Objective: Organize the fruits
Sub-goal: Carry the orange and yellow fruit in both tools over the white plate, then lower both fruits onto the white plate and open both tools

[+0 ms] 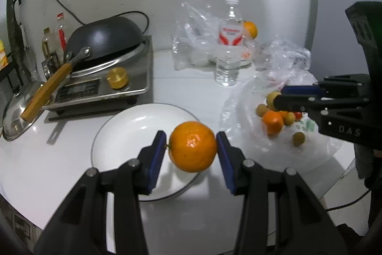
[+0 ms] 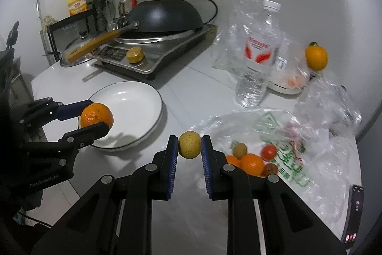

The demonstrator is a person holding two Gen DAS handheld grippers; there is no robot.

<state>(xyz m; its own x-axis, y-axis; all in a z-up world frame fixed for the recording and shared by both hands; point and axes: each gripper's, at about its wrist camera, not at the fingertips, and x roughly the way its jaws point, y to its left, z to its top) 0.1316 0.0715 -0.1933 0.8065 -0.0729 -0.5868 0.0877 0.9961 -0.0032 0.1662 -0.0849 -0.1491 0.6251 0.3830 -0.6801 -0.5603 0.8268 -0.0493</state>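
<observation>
Now each claw (image 1: 192,147) clamps fruit (image 1: 192,146) between pads.

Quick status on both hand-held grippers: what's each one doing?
Left hand-held gripper: closed on the orange, above the white plate.
Right hand-held gripper: closed on a small yellowish fruit.

Black tool (image 1: 192,146), blue pads (image 1: 156,159), silver screws.

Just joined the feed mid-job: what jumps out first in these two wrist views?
The left gripper clamps a big round orange above the near rim of the white plate. The right gripper pinches a small speckled yellow-brown fruit beside the clear plastic bag, where more oranges and red tomatoes lie. Behind, an upturned black wok sits on a steel cooker.
</observation>
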